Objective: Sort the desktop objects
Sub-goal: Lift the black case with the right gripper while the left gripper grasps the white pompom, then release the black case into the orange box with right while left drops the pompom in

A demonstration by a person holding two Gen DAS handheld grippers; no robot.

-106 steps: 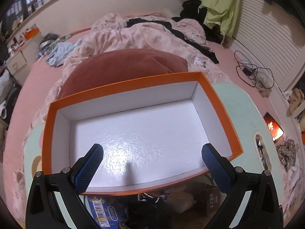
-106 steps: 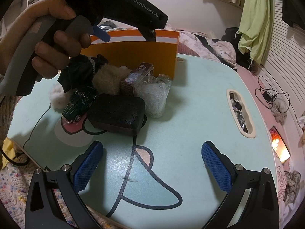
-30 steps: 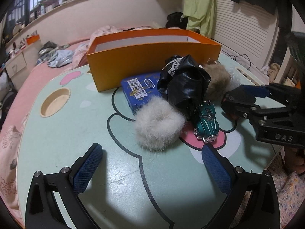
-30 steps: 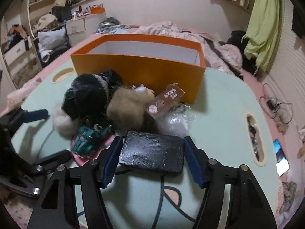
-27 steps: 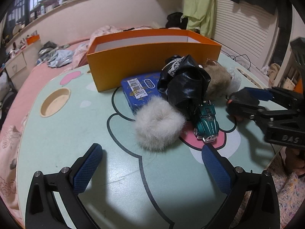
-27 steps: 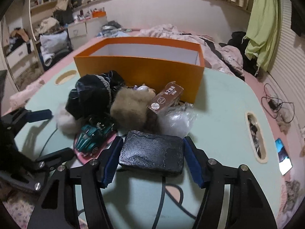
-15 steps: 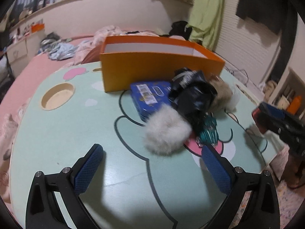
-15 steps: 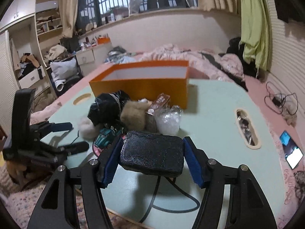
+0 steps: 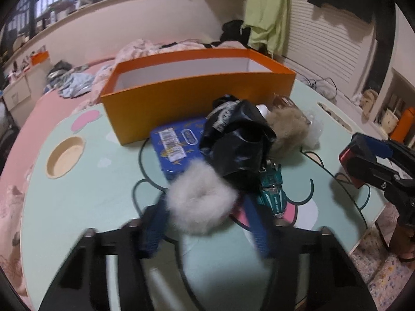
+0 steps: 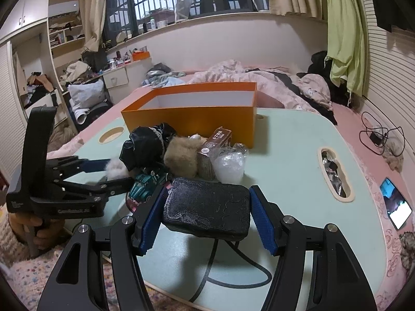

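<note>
My right gripper (image 10: 207, 216) is shut on a black textured pouch (image 10: 207, 208) and holds it above the table's near edge; it also shows at the right of the left wrist view (image 9: 363, 155). My left gripper (image 9: 203, 223) has its blue fingers on both sides of the white fluffy puff (image 9: 201, 204), also seen in the right wrist view (image 10: 115, 168). Behind it lie a black bag (image 9: 238, 142), a blue tin (image 9: 176, 145), a green toy car (image 9: 271, 194) and a tan fluffy puff (image 9: 284, 127). The empty orange box (image 9: 197, 88) stands behind the pile.
A brown carton (image 10: 214, 142) and a clear plastic bag (image 10: 230, 165) lie beside the tan puff. The mint table (image 10: 293, 140) has a round cup hole (image 9: 64, 156) at the left and an oblong slot (image 10: 334, 173) at the right. A bed lies behind.
My left gripper has moved forward and closed in around the white puff. My right gripper has lifted the black pouch up and back from the pile.
</note>
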